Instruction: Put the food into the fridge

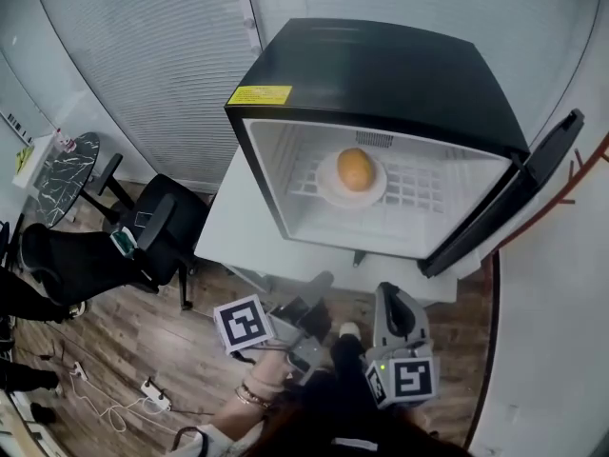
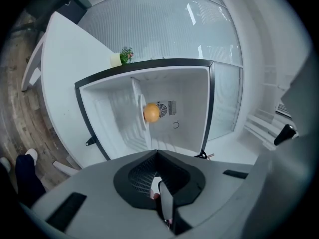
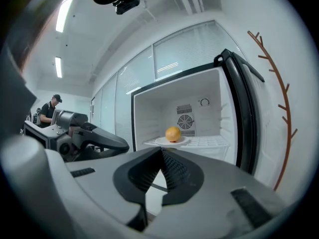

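Observation:
A black mini fridge (image 1: 381,74) stands on a white table (image 1: 228,227) with its door (image 1: 514,198) swung open to the right. Inside, an orange (image 1: 355,168) rests on a white plate (image 1: 328,187) on the white wire shelf. The left gripper view shows the orange (image 2: 151,112) straight ahead, and in the right gripper view the orange (image 3: 173,133) sits on the plate (image 3: 159,141). My left gripper (image 1: 319,284) and right gripper (image 1: 385,293) hover in front of the fridge, below its opening, both shut and empty. The right gripper view also catches the left gripper (image 3: 124,146).
A black office chair (image 1: 143,236) stands left of the table, with a small round marble table (image 1: 67,169) behind it. On the wooden floor lie a power strip and cable (image 1: 152,395). A small plant (image 2: 124,55) sits behind the fridge. A person (image 3: 50,108) stands far left.

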